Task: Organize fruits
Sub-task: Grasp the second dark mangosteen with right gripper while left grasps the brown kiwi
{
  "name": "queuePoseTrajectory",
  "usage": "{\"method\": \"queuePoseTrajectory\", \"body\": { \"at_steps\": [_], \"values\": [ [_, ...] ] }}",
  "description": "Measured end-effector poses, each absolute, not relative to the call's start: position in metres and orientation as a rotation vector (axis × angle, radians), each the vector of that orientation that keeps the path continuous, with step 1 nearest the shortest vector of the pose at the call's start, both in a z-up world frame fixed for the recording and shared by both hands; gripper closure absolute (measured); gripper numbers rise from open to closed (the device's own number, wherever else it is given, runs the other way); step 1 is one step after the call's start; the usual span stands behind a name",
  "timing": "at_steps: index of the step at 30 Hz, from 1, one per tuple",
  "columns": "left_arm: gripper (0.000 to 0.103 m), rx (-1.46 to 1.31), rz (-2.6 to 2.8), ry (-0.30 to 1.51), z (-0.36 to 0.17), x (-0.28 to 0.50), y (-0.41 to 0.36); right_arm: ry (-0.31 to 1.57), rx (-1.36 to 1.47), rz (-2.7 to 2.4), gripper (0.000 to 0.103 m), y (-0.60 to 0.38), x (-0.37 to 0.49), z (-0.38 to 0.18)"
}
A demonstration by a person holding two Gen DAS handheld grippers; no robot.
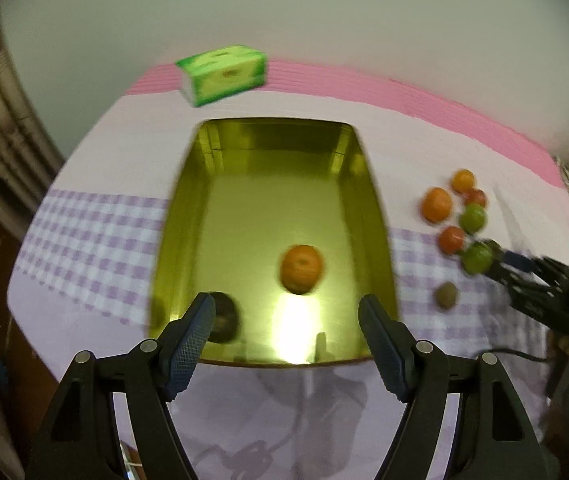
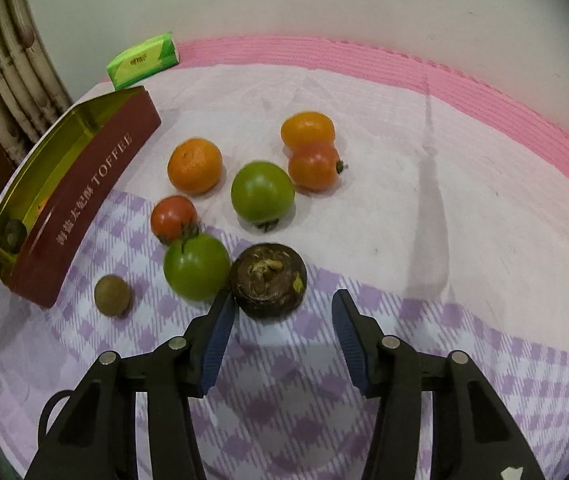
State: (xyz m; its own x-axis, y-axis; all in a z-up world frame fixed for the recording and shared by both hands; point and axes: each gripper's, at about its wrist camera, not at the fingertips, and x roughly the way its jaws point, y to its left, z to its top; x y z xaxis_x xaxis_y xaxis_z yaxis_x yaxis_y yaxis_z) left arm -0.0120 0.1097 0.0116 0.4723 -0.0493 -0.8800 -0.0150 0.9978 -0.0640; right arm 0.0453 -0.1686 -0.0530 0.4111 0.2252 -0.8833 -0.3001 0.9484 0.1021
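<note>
The left gripper (image 1: 286, 308) hangs over the near end of the open gold-lined tin (image 1: 188, 208), its fingers (image 1: 192, 344) spread wide with nothing between them. Inside the tin a mandarin (image 1: 301, 269) lies on the floor just beyond the fingertips, nearer the right one, and a dark round fruit (image 1: 226, 318) sits in the near left corner, partly hidden behind the left fingertip. The tin's red outer wall, lettered TOFFEE, shows in the right wrist view.

The right gripper (image 2: 282, 306) points down at the loose fruit on the lilac checked cloth (image 2: 484, 360) covering the tabletop. Its fingers are apart and clamp nothing. A dark brown, rough-skinned round fruit (image 2: 269, 278) lies just ahead of them, its near side entering the gap; the left fingertip (image 2: 224, 312) is at its left flank, seemingly touching, while the right fingertip stands clear of it. A green tomato (image 2: 196, 266) rests against that fruit's left side, just beyond the left fingertip. Farther out lie a red tomato (image 2: 173, 218), a second green tomato (image 2: 262, 191), another mandarin (image 2: 195, 166), an orange-red tomato (image 2: 314, 166) and an orange-yellow tomato (image 2: 307, 129), the last two touching. A small brown fruit (image 2: 112, 295) sits alone between the green tomato and the tin. A green tissue pack (image 2: 144, 60) lies at the back edge.
</note>
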Motion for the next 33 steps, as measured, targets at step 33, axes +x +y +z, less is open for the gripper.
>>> {"method": "queuePoseTrajectory", "body": {
  "at_steps": [33],
  "values": [
    [0.058, -0.014, -0.245, 1.302, -0.055, 0.021, -0.035, 1.1, -0.031, 0.189, 0.065, -0.214, 0.021, -0.053]
  ]
}}
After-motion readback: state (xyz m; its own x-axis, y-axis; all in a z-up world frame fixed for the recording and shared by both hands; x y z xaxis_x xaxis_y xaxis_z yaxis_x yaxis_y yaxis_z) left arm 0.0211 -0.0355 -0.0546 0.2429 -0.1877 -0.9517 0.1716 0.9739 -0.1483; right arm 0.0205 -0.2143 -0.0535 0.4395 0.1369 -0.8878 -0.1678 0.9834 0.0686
